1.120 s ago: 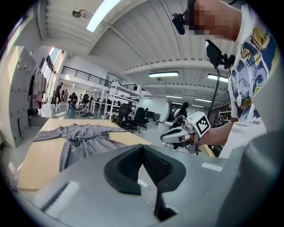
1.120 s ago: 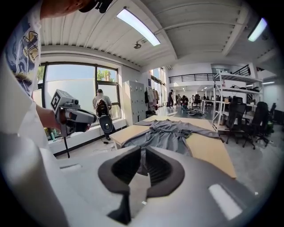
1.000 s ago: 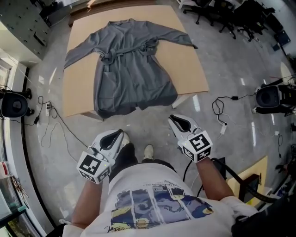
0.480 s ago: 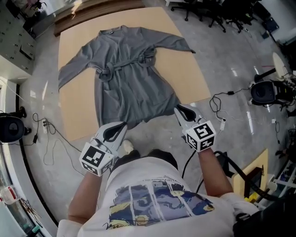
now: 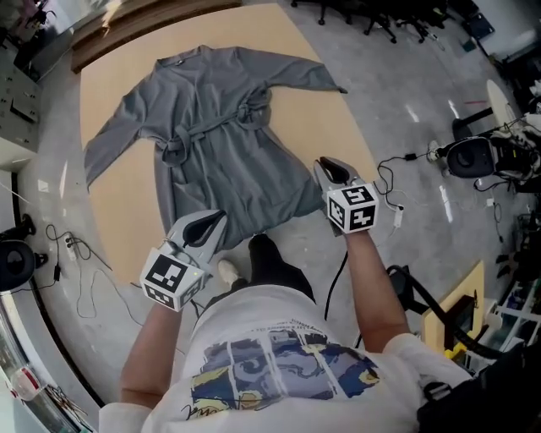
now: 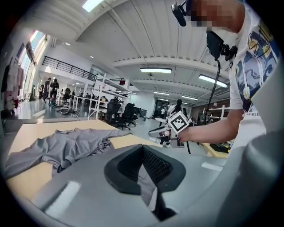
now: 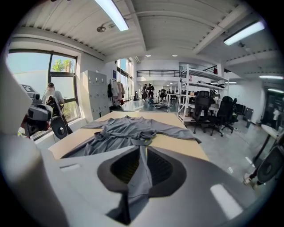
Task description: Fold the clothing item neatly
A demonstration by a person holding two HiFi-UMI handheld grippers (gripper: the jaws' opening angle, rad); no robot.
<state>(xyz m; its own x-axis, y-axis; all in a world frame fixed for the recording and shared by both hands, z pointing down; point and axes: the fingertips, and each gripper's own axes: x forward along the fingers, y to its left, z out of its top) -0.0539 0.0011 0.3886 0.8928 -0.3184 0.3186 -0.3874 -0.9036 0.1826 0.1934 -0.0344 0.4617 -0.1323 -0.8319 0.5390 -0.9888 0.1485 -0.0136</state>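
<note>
A grey long-sleeved robe (image 5: 211, 144) with a tied belt lies spread flat on the light wooden table (image 5: 338, 127), hem toward me. My left gripper (image 5: 209, 221) hovers at the hem's near left part, shut and empty. My right gripper (image 5: 330, 167) is over the hem's right corner; its jaws have just been opening to a narrow gap with nothing between them. The left gripper view shows the robe (image 6: 66, 144) to the left beyond the closed jaws (image 6: 143, 150), and the right gripper (image 6: 162, 132) across from it. In the right gripper view the robe (image 7: 124, 128) lies straight ahead of the jaws (image 7: 141, 150).
Cables (image 5: 80, 254) trail on the shiny floor left of the table, and more cable (image 5: 393, 182) lies to its right. A black round device (image 5: 469, 156) stands at the right, office chairs (image 5: 389, 13) behind the table. My shoes (image 5: 226, 269) are at the table's near edge.
I have stepped up to the table. Both grippers have moved forward from floor level to the robe's hem, the right one further. The robe has not moved.
</note>
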